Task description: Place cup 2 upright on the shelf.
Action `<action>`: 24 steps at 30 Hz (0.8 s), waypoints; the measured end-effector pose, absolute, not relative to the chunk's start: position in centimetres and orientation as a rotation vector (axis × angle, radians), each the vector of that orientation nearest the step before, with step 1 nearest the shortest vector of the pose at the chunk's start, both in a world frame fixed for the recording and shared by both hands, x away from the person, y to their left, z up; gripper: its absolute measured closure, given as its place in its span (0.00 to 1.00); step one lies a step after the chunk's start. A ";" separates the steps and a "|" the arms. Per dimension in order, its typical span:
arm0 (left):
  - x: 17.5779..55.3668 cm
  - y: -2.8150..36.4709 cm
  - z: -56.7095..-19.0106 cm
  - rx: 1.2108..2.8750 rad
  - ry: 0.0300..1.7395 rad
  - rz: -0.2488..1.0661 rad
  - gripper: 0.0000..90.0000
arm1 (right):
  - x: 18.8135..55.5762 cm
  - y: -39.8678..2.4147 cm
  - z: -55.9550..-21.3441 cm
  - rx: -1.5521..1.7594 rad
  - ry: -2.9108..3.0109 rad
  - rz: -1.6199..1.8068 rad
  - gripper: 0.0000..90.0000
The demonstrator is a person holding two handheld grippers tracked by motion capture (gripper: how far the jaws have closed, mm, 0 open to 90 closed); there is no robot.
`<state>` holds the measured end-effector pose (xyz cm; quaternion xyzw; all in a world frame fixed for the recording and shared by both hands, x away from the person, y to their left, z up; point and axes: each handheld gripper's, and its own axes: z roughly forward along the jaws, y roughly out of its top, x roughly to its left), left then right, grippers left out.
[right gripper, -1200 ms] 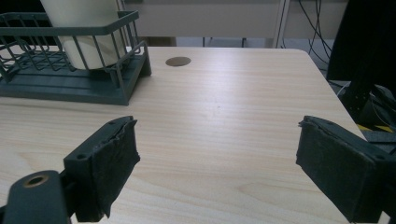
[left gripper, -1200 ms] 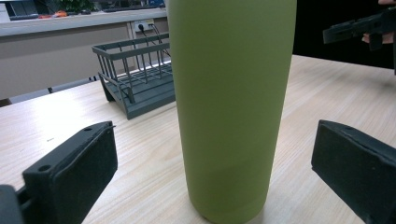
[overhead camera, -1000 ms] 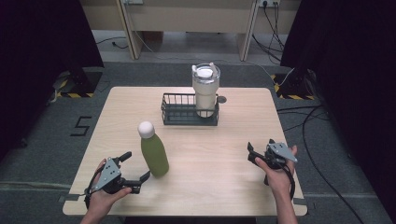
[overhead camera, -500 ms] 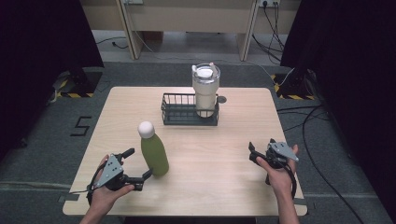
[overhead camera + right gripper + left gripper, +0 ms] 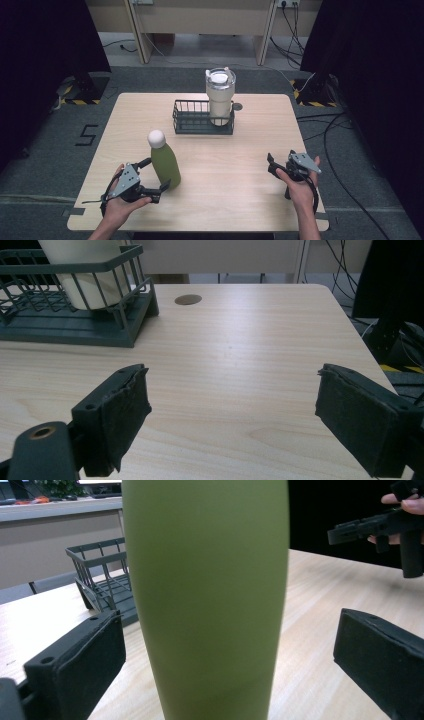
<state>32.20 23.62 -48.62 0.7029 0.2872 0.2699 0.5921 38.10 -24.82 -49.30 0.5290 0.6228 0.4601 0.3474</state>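
The left gripper (image 5: 154, 175), jaws spread, has closed in around the green bottle (image 5: 164, 159); right gripper (image 5: 274, 166) stays open.

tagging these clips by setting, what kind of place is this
Probably a lab or recording studio, not a home: a light wooden table stands on grey carpet between black curtains, with loose cables on the floor and yellow-black hazard tape at the stand bases.

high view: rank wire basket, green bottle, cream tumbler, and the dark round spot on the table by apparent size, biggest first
1. Wire basket, widest footprint by far.
2 and 3. Green bottle and cream tumbler look about alike; the bottle stands nearer the camera, so I won't rank them.
4. Dark round spot, clearly smallest.
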 end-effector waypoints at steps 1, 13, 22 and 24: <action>32.6 23.4 -48.7 1.629 0.680 0.630 0.00 | 38.1 -24.8 -49.3 1.373 1.614 1.195 0.15; 34.5 21.5 -47.9 1.603 0.652 0.611 0.00 | 38.1 -24.8 -49.4 1.377 1.626 1.189 0.15; 34.8 21.9 -48.1 1.587 0.678 0.660 0.12 | 38.1 -24.8 -49.6 1.375 1.635 1.184 0.15; 34.9 22.0 -48.1 1.581 0.679 0.657 0.17 | 38.1 -24.7 -49.6 1.377 1.641 1.181 0.15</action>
